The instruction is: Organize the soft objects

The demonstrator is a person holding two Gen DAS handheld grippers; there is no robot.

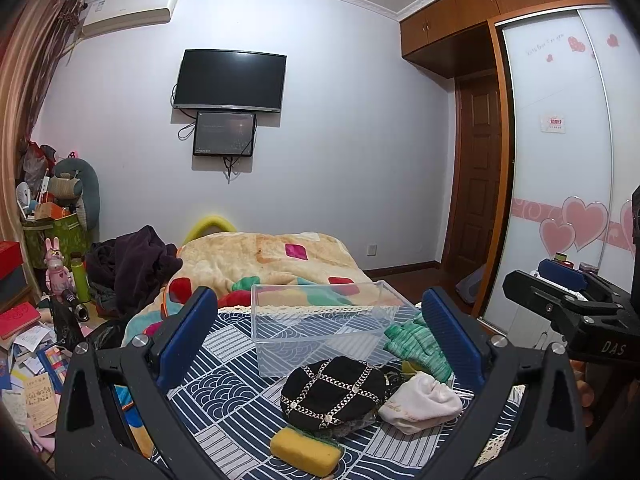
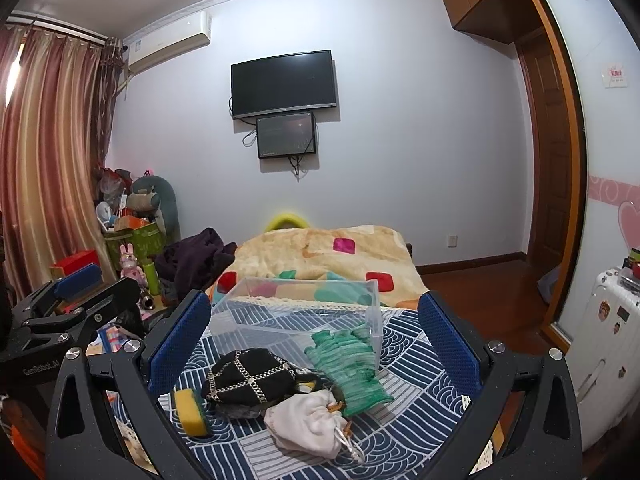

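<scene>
**Op:** Nearest my lenses: left gripper (image 1: 320,336), blue pads spread wide with nothing between them; right gripper (image 2: 316,340) likewise apart and empty. Both hover above the blue-and-white patterned cloth (image 2: 416,364) on the bed.

**Log:** Contents, largest first?

**Op:** One clear rectangular plastic bin (image 1: 320,320), looks empty, beyond the pile at the far end of the cloth. One black cap with chain-link grid trim (image 1: 334,392). One green striped knit glove (image 2: 348,364), whose fingers touch the bin's near right corner. One white drawstring fabric pouch (image 2: 308,424). One yellow sponge with green scouring face (image 1: 306,454). Something darker sits under the cap; cannot tell what.

**Log:** So four soft items and one bin. Which relation governs the move?

**Op:** The glove. Its long axis runs from cuff, nearest me, away toward the bin, slightly leftward in the right wrist view. It lies right of centre in both views, so I judge the right gripper nearer. The cap sits left of it, the pouch in front. The sponge is at the left edge, better for the left gripper.

**Log:** Progress?

**Op:** Judged at start; nothing in the bin.
</scene>
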